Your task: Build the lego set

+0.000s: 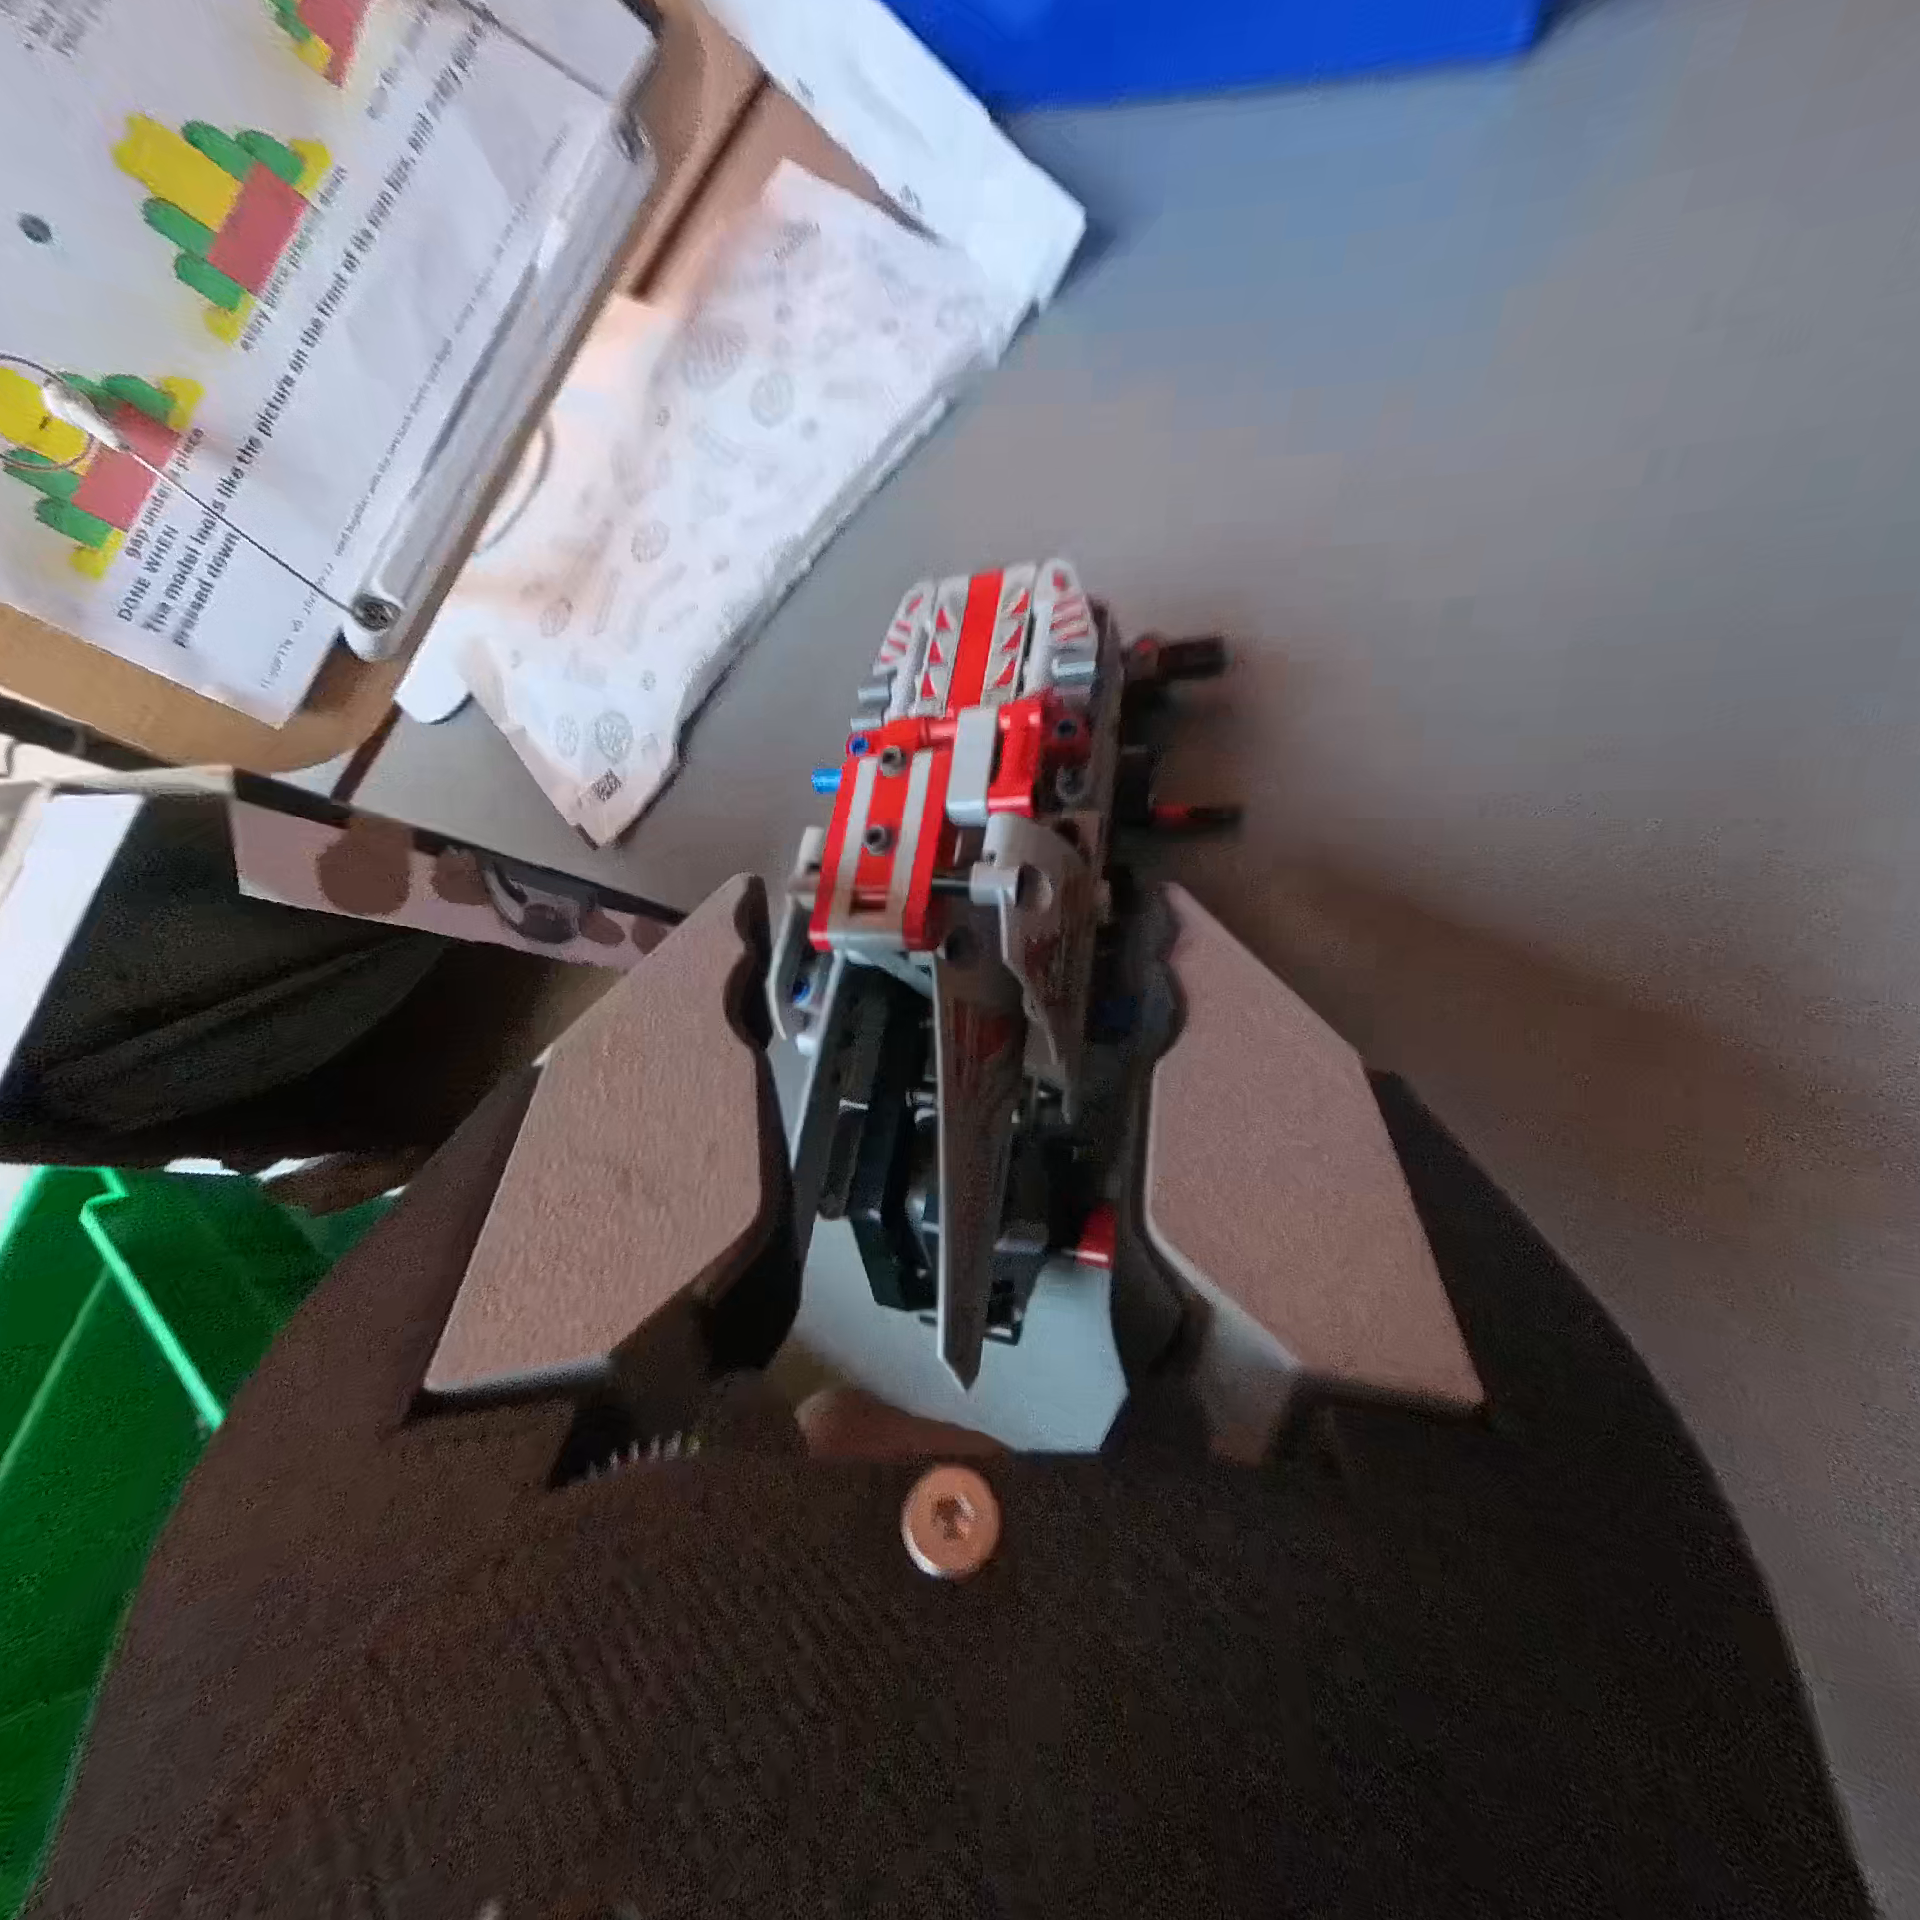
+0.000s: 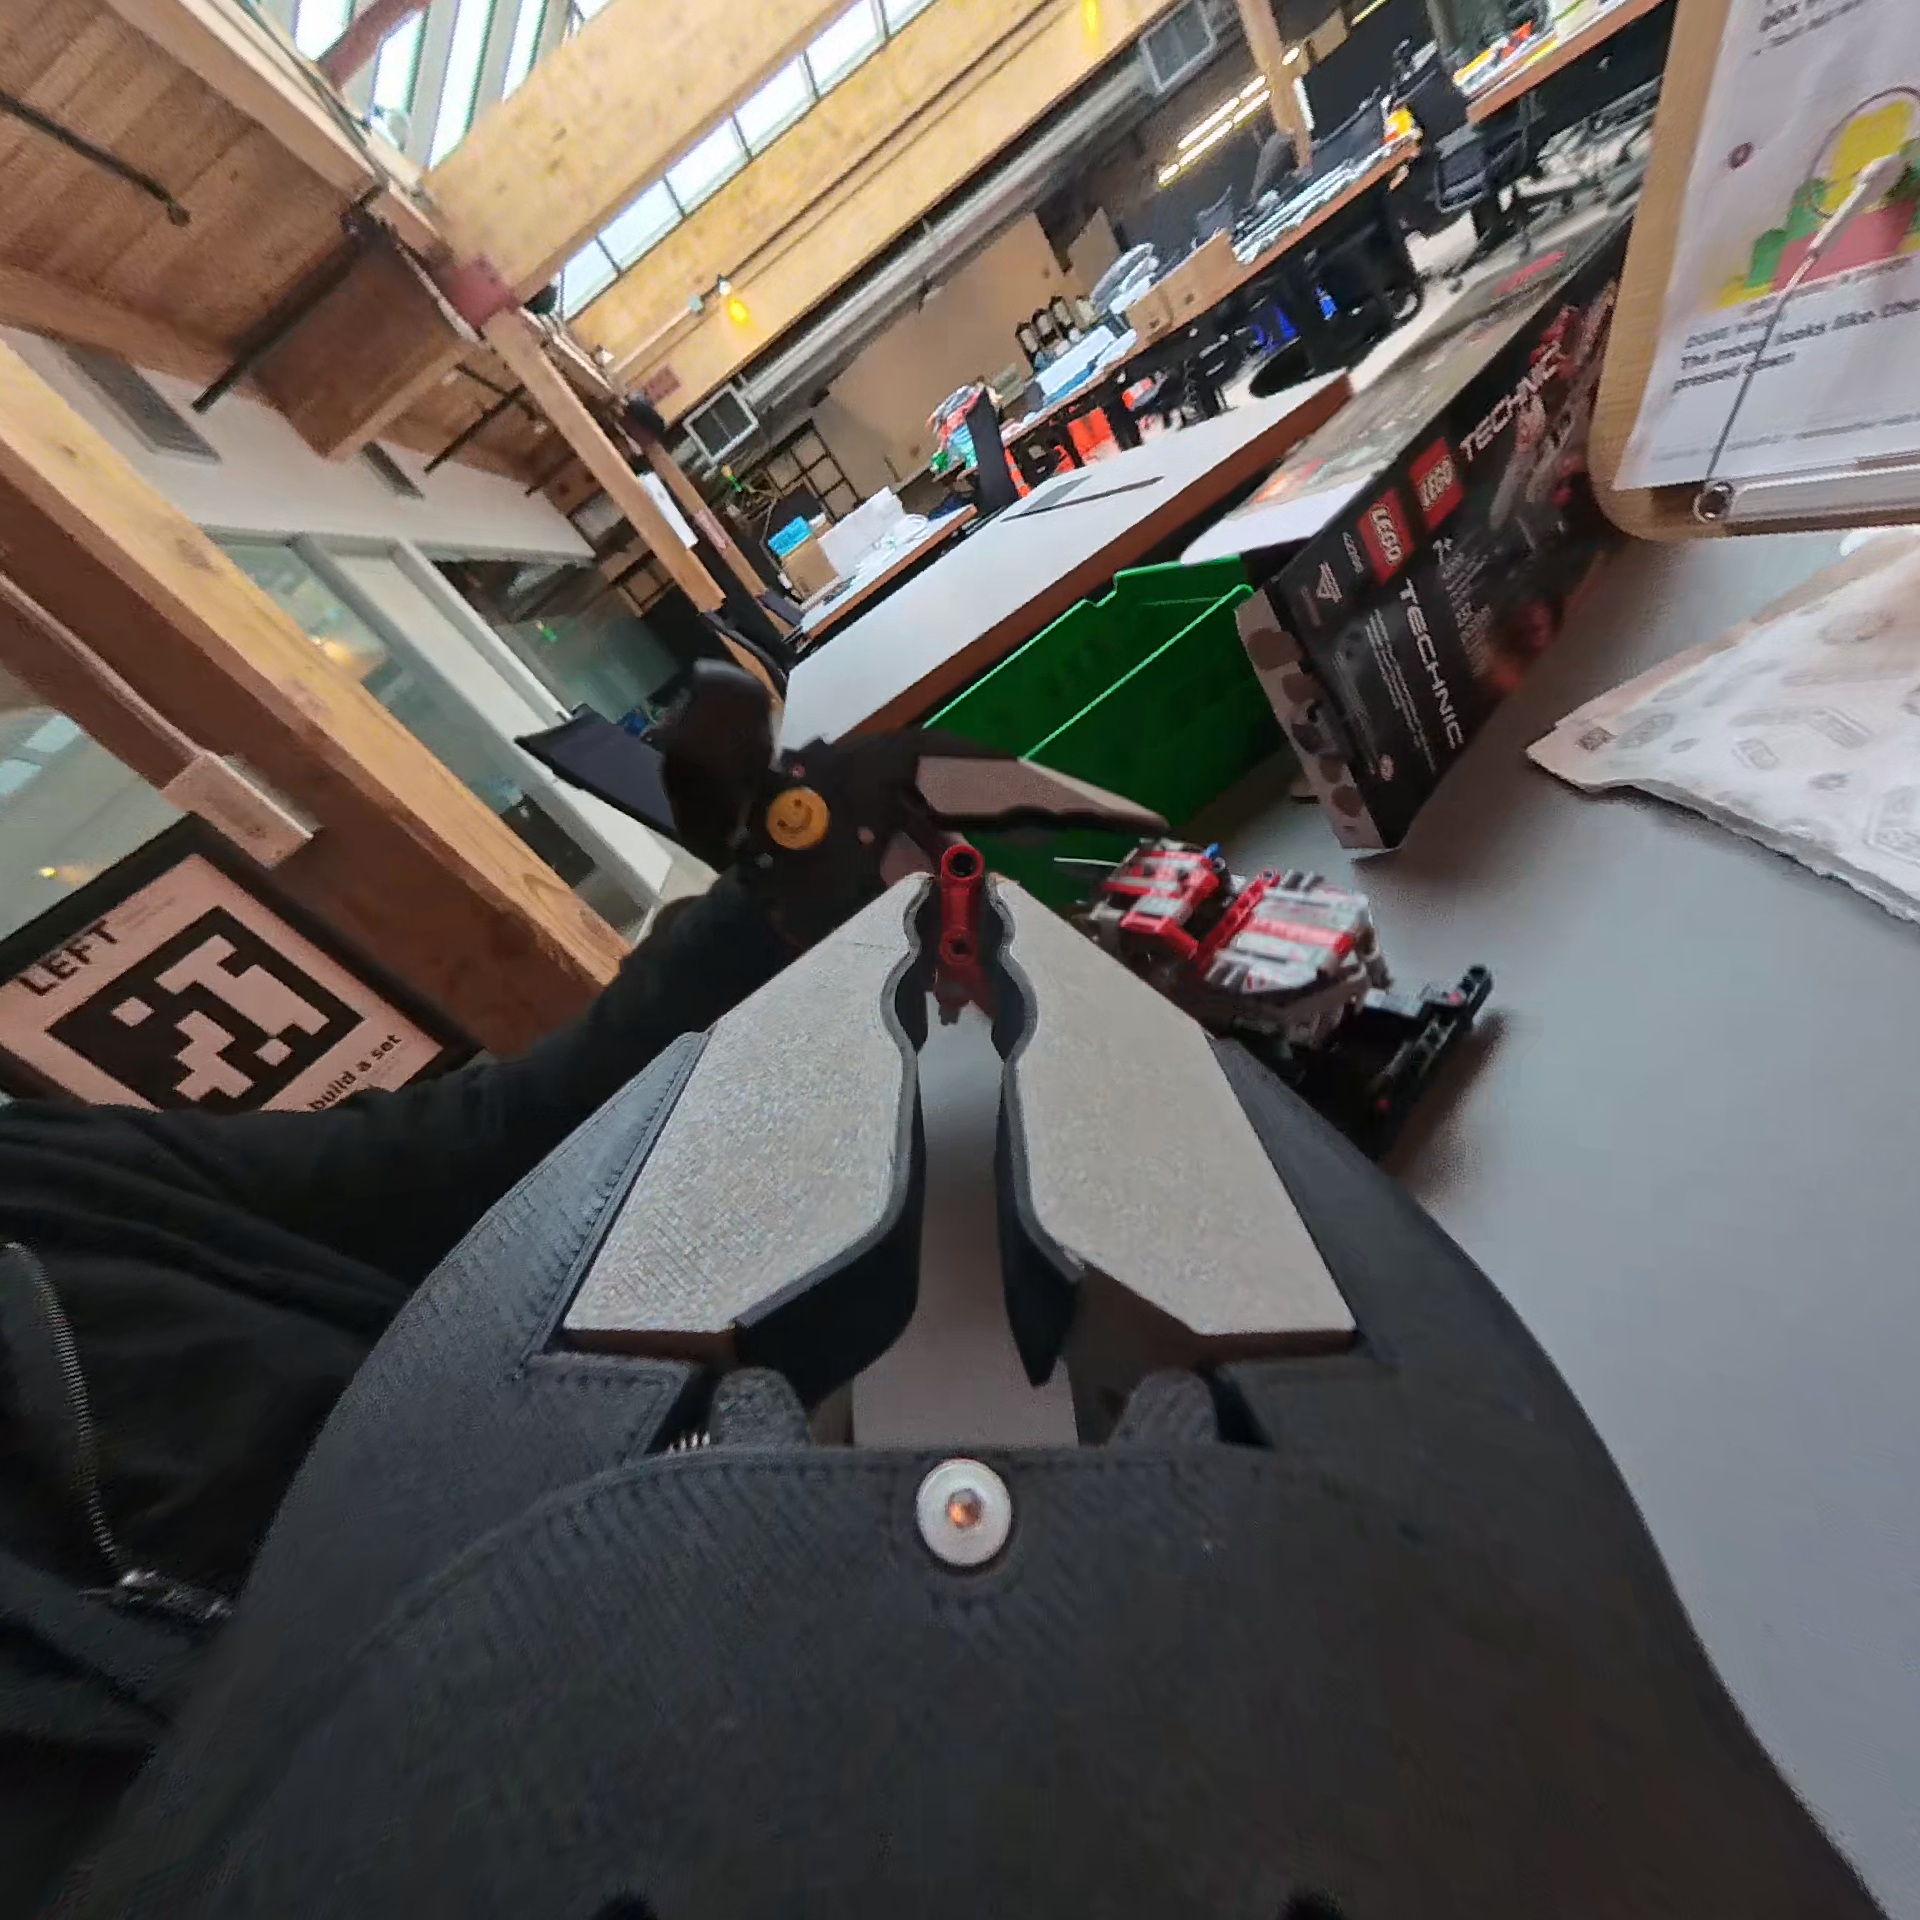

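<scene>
The red, white and grey lego model [image 1: 966,810] lies on the grey table [image 1: 1507,520], black pins sticking out on its right. My left gripper [image 1: 961,935] has its fingers closed on the model's near end, one on each side. In the right wrist view the model [image 2: 1247,935] rests on the table with the left gripper [image 2: 1039,800] at its left end. My right gripper [image 2: 956,904] is shut on a small red pin-holed piece [image 2: 958,925], held upright above the table just left of the model.
A cardboard stand with a printed instruction sheet [image 1: 260,312] and a white paper bag [image 1: 748,468] lie beyond the model. The black lego box [image 2: 1434,623], a green bin [image 2: 1122,686] and a blue bin [image 1: 1195,42] border the table. A black sleeve [image 2: 312,1195] is at left. Across from one pair of fingers to the other is roughly 15 centimeters.
</scene>
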`<control>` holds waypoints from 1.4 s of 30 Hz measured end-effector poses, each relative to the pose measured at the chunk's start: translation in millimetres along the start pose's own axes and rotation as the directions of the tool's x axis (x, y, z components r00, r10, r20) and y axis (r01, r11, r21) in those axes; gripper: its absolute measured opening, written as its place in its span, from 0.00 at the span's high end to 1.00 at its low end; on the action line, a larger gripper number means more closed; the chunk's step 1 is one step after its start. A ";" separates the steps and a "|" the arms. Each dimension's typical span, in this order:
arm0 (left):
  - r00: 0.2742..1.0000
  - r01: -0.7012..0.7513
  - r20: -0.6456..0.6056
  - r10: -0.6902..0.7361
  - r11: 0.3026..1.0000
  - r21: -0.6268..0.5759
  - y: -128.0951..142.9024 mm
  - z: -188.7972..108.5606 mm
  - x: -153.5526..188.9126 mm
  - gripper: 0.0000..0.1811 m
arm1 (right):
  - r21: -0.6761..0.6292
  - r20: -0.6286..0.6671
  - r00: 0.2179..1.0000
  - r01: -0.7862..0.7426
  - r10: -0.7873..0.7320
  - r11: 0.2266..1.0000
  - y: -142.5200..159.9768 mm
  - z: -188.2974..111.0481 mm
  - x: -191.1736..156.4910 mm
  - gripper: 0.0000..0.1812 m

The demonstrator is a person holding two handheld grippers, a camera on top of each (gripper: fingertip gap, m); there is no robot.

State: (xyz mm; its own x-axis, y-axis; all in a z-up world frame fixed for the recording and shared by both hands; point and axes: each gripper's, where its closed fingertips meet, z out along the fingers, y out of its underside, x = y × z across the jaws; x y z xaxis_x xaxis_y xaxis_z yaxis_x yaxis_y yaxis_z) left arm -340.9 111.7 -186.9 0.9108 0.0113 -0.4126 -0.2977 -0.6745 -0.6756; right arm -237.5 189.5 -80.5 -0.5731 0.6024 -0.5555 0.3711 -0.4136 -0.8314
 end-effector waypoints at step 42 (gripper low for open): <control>0.771 0.536 -0.548 -0.324 0.795 0.285 -48.2 -21.9 130.5 0.98 | -0.228 0.249 0.945 -0.154 0.210 0.962 117.7 34.7 -3.4 0.98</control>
State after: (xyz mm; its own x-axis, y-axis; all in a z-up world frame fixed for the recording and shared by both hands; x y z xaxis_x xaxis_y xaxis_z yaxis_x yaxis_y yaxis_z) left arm -201.4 129.5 -194.8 0.9554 -0.1779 0.2355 0.1703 -0.3195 -0.9322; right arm -217.2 115.1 -176.0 -0.6460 0.3123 -0.6966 0.6113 -0.3349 -0.7170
